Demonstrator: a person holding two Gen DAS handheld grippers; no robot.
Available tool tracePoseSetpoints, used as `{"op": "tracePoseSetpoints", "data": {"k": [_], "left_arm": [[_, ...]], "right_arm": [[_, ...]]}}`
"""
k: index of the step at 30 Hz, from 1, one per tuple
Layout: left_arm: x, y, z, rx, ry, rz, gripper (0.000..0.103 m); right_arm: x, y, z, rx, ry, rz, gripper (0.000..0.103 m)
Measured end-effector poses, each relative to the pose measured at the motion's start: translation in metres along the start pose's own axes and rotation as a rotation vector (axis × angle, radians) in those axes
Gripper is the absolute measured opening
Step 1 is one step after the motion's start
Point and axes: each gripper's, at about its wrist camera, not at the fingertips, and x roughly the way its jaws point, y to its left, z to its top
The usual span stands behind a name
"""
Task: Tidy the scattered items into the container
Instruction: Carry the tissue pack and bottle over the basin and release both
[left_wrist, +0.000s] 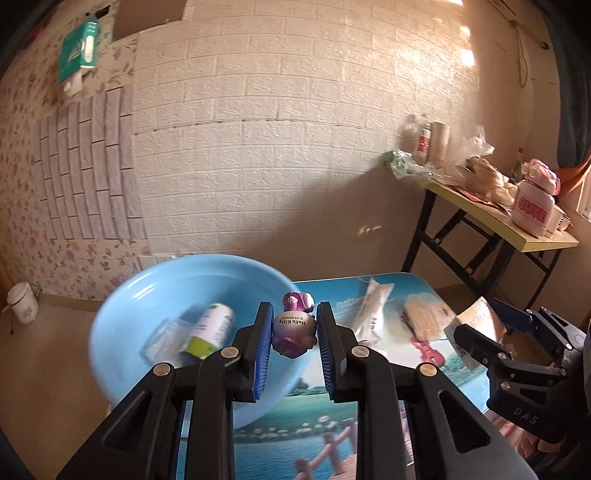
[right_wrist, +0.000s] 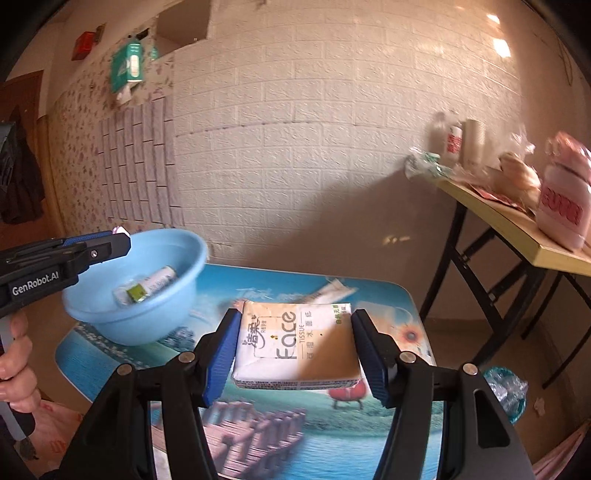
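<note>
Both wrist views face wall, share basin (left_wrist: 122, 321).

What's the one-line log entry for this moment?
left gripper: shut on Hello Kitty toy, over blue basin | right gripper: shut on tissue pack | basin: tube, packet inside

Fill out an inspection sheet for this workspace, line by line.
Surface: low table with printed landscape top.
Job's things: blue basin holds a tube and a packet; white pouch and wooden comb on the table.
Clutter: nothing seen.
Grippers: left gripper shut on Hello Kitty bottle; right gripper shut on tissue pack.
Cables: nothing seen.
Surroundings: brick-pattern wall; cluttered yellow side table.
</note>
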Motion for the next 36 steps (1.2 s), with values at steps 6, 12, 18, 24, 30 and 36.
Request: {"op": "tracePoseSetpoints", "data": {"k": [6,12,18,24,30,36], "left_arm": [[-0.016,0.038,0.0,-0.013,-0.02,0.054,0.023],[-0.021,0.08,0.001,-0.055,-0.025,0.104,0.023],[-0.01,0.108,-0.005,-0.084,-0.006,0.121,0.023],[0.01,0.118,-0.011,-0.082,0.025,0.117,0.023],[0.033,0.122,-0.015,-0.085,0.068,0.106,0.024],[0.038,0.122,-0.016,-0.082,0.056,0.108,0.051]], "right_arm": [[0.005,0.039,0.015,-0.043,-0.024,0.057,0.062],[0.02,0.074,0.034,-0.073,-0.039,0.111,0.062],[0.04,0.106,0.048,-0.098,-0.037,0.161,0.062],[0.068,0.133,0.046,-0.126,0.004,0.2,0.062],[0.103,0.139,0.043,-0.115,0.06,0.214,0.062],[0.117,0.145,0.043,-0.131,0.08,0.21,0.062]]}}
